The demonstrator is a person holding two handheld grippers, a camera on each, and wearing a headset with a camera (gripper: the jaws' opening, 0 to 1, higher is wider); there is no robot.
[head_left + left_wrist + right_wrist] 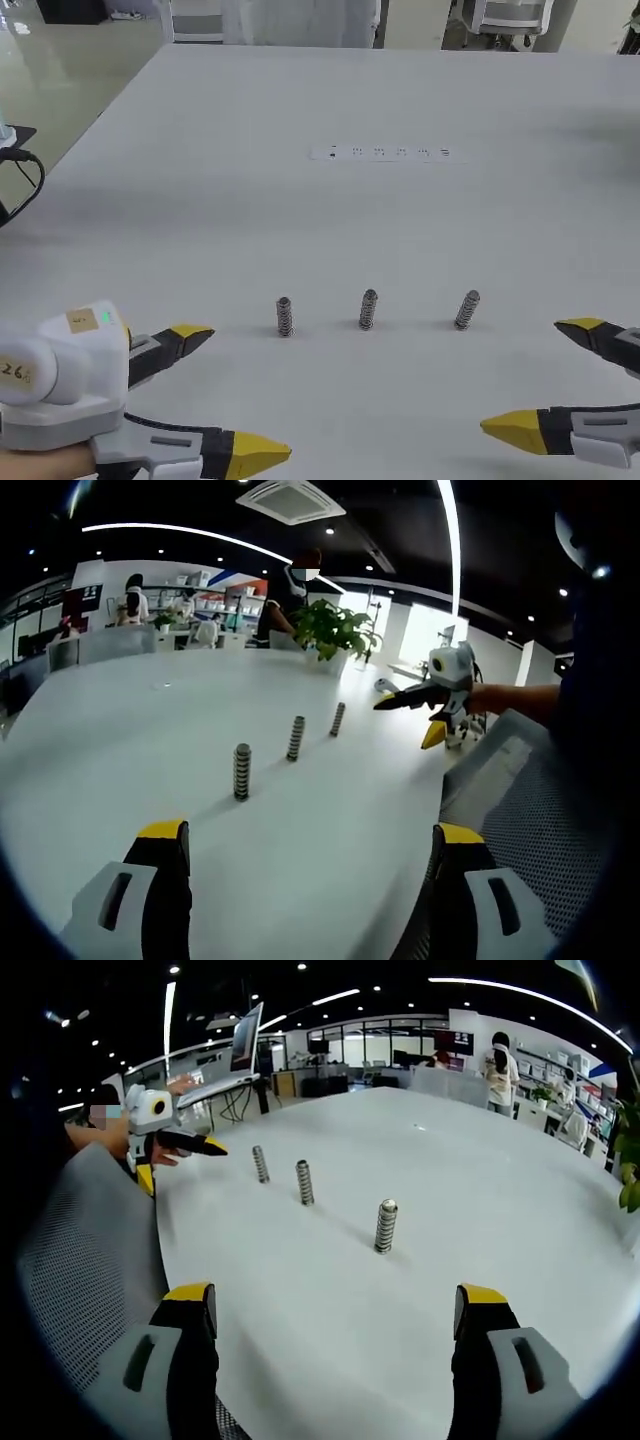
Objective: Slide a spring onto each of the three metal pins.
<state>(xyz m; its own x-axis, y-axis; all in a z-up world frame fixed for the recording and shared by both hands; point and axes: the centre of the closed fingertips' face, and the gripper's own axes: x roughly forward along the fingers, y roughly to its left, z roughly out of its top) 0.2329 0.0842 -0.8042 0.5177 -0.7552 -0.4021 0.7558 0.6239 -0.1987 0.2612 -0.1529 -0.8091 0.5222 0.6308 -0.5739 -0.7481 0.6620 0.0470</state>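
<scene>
While three springs (368, 310) stand in a row on their pins (369, 294) close to the near edge of the tabletop (300, 200), your left gripper (245, 392) and right gripper (522, 375) hang wide open and empty, one on each side.

The left gripper (243, 391) and right gripper (527, 376) have pale grey bodies and black jaws tipped yellow; the left bears a "26" label.

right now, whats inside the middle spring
A metal pin, its rounded top poking out above the middle spring. The coils cover the pin's shaft, so how it stands on the table cannot be seen.
</scene>
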